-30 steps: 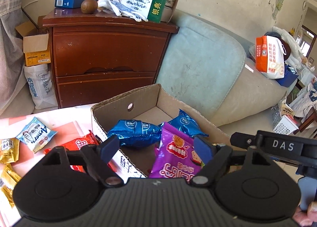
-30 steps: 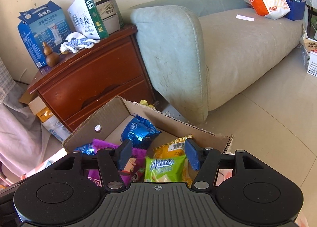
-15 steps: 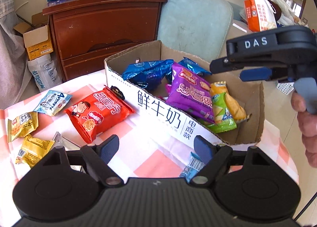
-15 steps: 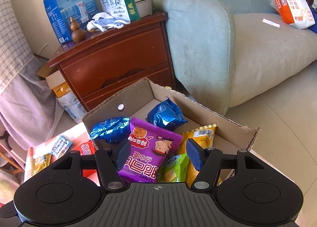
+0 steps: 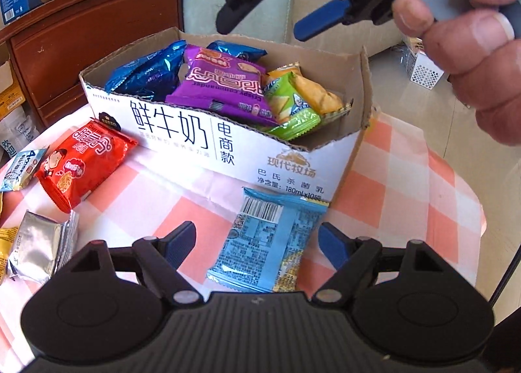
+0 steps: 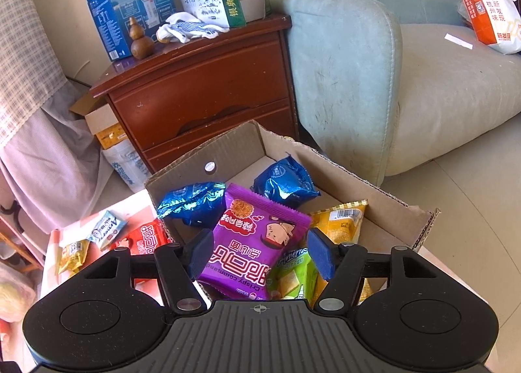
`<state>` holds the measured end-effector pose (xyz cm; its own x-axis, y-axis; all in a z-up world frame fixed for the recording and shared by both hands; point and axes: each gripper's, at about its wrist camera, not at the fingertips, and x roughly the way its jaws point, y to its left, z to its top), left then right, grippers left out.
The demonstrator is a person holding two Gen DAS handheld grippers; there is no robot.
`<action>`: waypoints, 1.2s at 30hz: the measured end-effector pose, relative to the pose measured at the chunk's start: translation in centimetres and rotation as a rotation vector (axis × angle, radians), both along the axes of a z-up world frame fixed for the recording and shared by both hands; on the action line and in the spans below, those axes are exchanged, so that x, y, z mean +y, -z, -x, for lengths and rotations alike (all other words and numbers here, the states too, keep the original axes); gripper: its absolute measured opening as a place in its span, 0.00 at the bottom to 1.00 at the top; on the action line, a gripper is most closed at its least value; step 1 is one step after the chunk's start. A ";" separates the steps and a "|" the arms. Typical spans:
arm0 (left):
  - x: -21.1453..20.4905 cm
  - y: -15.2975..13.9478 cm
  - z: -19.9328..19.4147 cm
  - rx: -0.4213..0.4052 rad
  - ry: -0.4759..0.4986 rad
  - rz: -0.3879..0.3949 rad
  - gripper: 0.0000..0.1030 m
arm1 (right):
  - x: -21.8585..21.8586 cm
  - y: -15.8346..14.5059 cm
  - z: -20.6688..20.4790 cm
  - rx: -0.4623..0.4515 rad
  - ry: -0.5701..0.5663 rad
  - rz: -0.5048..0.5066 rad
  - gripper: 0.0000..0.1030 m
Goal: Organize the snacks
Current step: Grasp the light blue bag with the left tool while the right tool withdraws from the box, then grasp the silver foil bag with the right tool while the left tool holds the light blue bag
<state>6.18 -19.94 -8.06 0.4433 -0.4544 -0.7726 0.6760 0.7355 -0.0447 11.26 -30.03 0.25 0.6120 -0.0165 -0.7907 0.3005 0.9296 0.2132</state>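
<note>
— Behind the table I see a brown dresser [image 6: 208, 103] carrying a blue carton [image 6: 130, 5] and a wooden gourd [image 6: 140, 41].
— And beside it, touching, a pale sofa [image 6: 407, 86].

Snack packets [image 5: 224, 83] lying in carton [image 5: 182, 142] on tabletop [image 5: 407, 177]; more packets [image 5: 81, 161] lying left; one packet [image 5: 270, 236] lying before it; cabinet [image 6: 208, 93] standing behind.
</note>
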 end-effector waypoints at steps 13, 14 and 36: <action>1.7 1.1 -0.7 0.005 -0.073 -0.020 0.48 | 4.0 -0.1 -0.5 -0.048 -0.216 -0.048 0.62; 2.2 1.0 -0.7 0.004 -0.089 -0.027 0.48 | 4.3 0.0 -0.6 -0.045 -0.225 -0.051 0.62; 17.9 1.2 0.1 0.026 -0.551 -0.074 0.48 | 14.7 4.5 -3.4 0.074 -0.512 -0.092 0.62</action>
<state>6.10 -2.07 -9.23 0.5807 -0.1048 -0.8073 0.1898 0.9818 0.0091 14.63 -15.34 -4.28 0.4661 0.3415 -0.8161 -0.1702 0.9399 0.2961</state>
